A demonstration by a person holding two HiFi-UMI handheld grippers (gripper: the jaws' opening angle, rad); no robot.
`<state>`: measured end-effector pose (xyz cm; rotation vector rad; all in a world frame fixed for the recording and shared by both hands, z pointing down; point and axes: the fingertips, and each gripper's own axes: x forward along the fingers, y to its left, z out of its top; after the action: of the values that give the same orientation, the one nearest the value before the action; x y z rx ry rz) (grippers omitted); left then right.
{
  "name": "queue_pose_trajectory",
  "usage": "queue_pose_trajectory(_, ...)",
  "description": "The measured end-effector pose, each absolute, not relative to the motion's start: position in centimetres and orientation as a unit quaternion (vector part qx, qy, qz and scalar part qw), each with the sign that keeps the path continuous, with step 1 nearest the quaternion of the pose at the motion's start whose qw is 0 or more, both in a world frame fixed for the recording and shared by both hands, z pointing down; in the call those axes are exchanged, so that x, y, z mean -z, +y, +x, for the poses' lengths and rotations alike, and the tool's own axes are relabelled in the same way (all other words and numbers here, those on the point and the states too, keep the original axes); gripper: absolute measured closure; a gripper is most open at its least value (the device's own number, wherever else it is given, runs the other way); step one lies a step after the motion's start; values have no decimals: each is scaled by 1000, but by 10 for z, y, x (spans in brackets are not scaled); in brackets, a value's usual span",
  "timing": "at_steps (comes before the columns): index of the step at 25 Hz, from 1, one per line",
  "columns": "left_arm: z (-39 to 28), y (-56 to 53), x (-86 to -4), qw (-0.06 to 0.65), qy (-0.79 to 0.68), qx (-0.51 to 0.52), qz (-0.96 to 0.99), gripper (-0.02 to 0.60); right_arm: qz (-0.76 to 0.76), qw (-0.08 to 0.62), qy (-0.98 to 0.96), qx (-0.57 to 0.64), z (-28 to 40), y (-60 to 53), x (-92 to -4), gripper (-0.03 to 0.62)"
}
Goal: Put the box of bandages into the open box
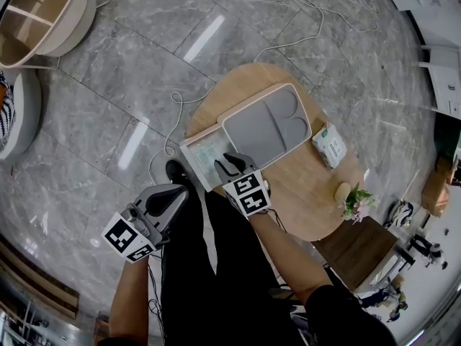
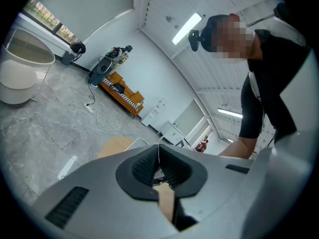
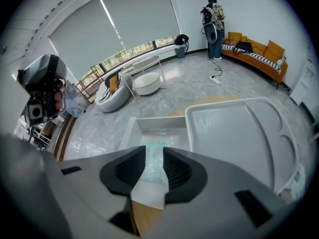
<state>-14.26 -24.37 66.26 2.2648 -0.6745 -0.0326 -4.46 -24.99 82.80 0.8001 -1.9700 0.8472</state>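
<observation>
Box of bandages [image 3: 152, 159] lies in open box [image 3: 159, 125] under released right tongs [image 3: 153, 149]; only left gripper view shows left tongs [image 2: 159, 151] clenched.

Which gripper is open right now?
The right gripper: its jaws stand apart above the open box, with nothing pinched. The left gripper has its jaws together and is held off to the side of the table.
</observation>
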Motion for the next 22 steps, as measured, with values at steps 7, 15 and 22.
queue_pose_trajectory(7,-153,-257,-636,367,-279,6,887,565,325,373,-811,-312,-53,-267,-778,532)
queue_pose_trajectory(15,-168,-279,-557,329,-291,9,898,565,331,309,-846,-282,-64,-296,-659,583)
queue_pose_trajectory(22,-178,-297,-447,265,-280,29,922,565,310,158,-913,-211,-88,-326,-486,583)
